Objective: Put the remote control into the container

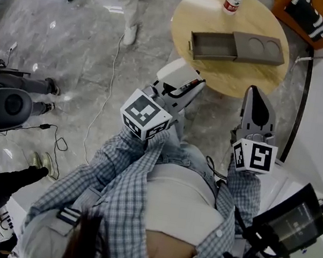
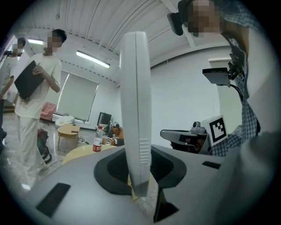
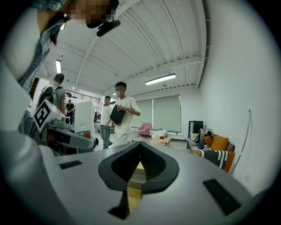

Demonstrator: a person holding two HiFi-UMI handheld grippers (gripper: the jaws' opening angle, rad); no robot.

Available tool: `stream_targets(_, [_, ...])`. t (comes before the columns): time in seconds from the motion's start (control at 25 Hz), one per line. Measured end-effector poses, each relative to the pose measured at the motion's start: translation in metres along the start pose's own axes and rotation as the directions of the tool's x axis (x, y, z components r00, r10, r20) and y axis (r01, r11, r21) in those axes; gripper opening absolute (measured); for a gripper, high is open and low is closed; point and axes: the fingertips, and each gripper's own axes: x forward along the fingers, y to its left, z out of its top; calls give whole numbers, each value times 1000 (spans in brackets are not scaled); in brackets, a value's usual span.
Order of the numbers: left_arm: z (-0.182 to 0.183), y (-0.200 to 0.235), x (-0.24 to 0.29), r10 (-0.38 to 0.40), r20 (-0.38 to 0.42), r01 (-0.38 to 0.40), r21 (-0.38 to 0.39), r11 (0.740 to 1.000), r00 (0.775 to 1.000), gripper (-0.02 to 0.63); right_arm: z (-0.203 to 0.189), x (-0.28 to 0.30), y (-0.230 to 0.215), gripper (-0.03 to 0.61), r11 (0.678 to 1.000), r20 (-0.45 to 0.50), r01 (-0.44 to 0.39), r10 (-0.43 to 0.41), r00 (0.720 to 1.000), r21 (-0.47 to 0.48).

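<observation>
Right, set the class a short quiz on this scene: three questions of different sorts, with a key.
1. True or false: the left gripper is shut on the remote.
2. What stands on the table near the container? A) bottle B) mug C) book
3. Fill in: the jaws of the right gripper are ____.
Key: 1 true; 2 A; 3 shut, with nothing between them.
</observation>
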Motion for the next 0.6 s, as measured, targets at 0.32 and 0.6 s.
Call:
stream_targets(0.32, [16,49,0,-46,-18,47,29,998,999,100,18,53,11,6,1000,-19,26,-26,999,-6])
stream_targets(0.6, [11,56,2,-53,0,53,5,999,999,100,14,60,21,6,1000,-24,-4,3,1000,-30])
